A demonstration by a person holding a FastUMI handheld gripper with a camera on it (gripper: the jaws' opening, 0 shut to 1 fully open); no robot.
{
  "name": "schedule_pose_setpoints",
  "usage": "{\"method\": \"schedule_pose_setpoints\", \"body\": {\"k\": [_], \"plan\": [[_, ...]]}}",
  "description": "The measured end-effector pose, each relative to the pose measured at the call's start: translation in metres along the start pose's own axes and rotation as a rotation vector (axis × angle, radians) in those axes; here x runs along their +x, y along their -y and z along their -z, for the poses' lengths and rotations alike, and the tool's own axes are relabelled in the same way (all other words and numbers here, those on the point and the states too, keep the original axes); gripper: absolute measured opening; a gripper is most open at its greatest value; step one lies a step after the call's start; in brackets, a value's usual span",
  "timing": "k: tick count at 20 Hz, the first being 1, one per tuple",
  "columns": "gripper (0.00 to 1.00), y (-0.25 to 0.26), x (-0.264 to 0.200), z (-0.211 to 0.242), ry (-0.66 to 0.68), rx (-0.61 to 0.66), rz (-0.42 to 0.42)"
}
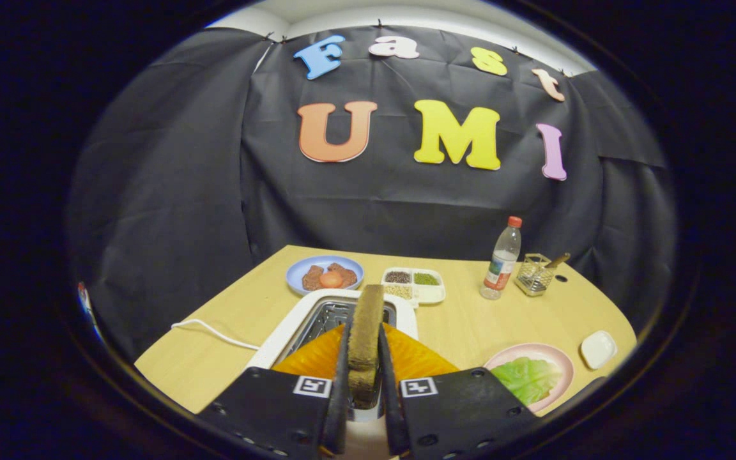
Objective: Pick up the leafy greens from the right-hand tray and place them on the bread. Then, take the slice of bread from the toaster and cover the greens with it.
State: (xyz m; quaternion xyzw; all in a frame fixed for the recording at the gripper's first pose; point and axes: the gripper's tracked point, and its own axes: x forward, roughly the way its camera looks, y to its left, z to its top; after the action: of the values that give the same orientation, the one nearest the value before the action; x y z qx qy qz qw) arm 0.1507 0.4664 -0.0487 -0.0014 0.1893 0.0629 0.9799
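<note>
The counter (266,300) lies open to my left, apart from a white cord (211,332). The toaster (298,326) stands just ahead, above it my fingers (363,383) clamped on the bread (365,332) standing on edge. Right, the greens (524,378) lie on a pink plate (563,358); bottle (502,259) beyond.

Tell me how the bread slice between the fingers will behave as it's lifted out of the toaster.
The bread slice stands on edge, unbent, so probably stiff. It looks thin, so likely light. The hand-held gripper presses both faces; the crust may crumble if squeezed harder. It stands over the toaster.
</note>
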Motion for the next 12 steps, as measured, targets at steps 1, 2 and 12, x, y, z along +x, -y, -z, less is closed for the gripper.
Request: {"method": "schedule_pose_setpoints", "body": {"k": [1,2,12], "plan": [[0.27,-0.002,0.000,-0.001,0.001,0.004,-0.007],[0.19,-0.002,-0.001,-0.003,0.001,0.020,-0.018],[0.02,0.006,-0.028,-0.048,0.073,0.156,-0.136]]}}
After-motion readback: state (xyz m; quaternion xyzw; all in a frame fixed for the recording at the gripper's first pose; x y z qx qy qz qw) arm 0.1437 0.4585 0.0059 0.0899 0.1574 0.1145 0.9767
